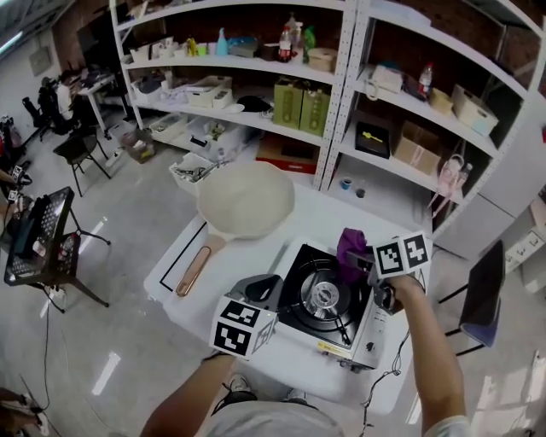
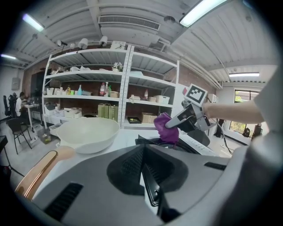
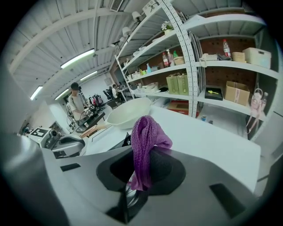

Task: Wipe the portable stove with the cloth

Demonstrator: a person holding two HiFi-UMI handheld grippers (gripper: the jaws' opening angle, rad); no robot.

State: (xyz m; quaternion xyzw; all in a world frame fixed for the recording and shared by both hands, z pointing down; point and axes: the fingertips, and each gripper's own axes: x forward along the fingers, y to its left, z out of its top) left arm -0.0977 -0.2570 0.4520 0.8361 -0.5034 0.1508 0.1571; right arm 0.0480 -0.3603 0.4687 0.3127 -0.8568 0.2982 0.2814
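Purple cloth (image 3: 143, 141) points up, pinched by the right hand-held gripper (image 1: 358, 258) over the stove (image 1: 317, 300). The left hand-held gripper (image 1: 270, 288) is closed and empty. A white bowl (image 1: 246, 201) sits behind.

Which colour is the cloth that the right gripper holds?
Purple. The cloth shows best in the right gripper view.

Illumination: overhead tube lights (image 2: 208, 11), bright and even across all three views. The tubes clip to white in both gripper views. The floor (image 1: 128, 247) carries pale streak reflections. The white bench (image 1: 341, 218) is near overexposure; shadows on it are soft and faint. Both gripper views have strong barrel distortion: shelf (image 3: 230, 64) uprights bow, and the corners vignette to black. The nearest foreground is soft-focus; the cloth (image 3: 145, 141) knit resolves sharply.
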